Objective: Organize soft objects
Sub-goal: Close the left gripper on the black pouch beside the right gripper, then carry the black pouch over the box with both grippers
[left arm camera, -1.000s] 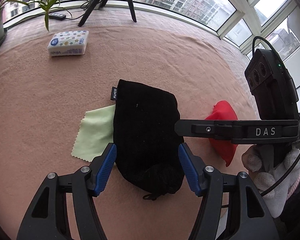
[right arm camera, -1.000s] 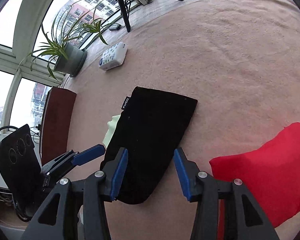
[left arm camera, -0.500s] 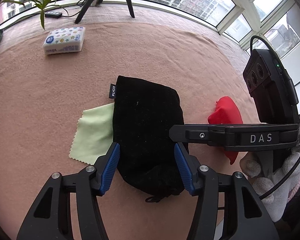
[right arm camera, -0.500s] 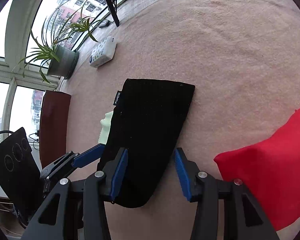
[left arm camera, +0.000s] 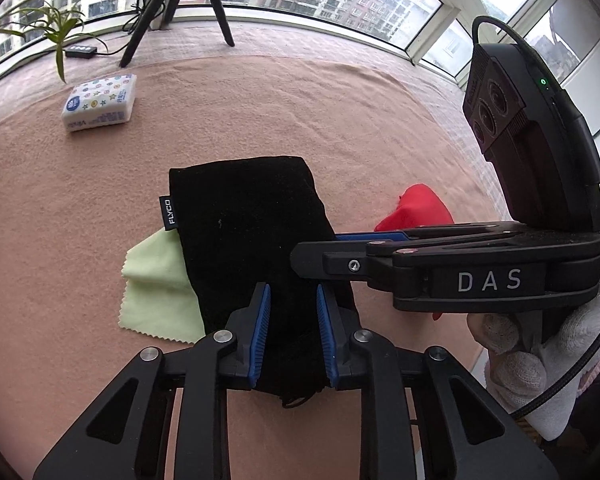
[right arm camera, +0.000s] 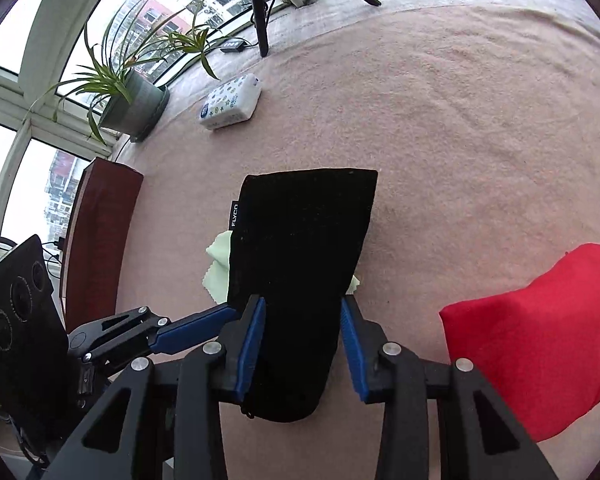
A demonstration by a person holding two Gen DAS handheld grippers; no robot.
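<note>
A black drawstring pouch (left arm camera: 252,232) lies on the pink blanket, over a light green cloth (left arm camera: 156,284). My left gripper (left arm camera: 290,320) has its blue pads pinched on the pouch's near end. My right gripper (right arm camera: 302,332) straddles the same end of the pouch (right arm camera: 300,248) from the right, its jaws narrowed around the fabric. The right gripper shows in the left wrist view (left arm camera: 340,256). A red cloth bag (right arm camera: 540,340) lies to the right, and shows partly hidden in the left wrist view (left arm camera: 416,208). The green cloth (right arm camera: 218,264) peeks out from under the pouch.
A white patterned tissue pack (left arm camera: 100,102) lies at the far left of the blanket (left arm camera: 340,120). A potted plant (right arm camera: 134,100), tripod legs (left arm camera: 172,4) and a small black box stand by the windows. A dark red board (right arm camera: 96,232) is at the left.
My left gripper's jaws have closed from wide open onto the pouch's near end. My right gripper has moved in over the pouch and narrowed its jaws around it.
</note>
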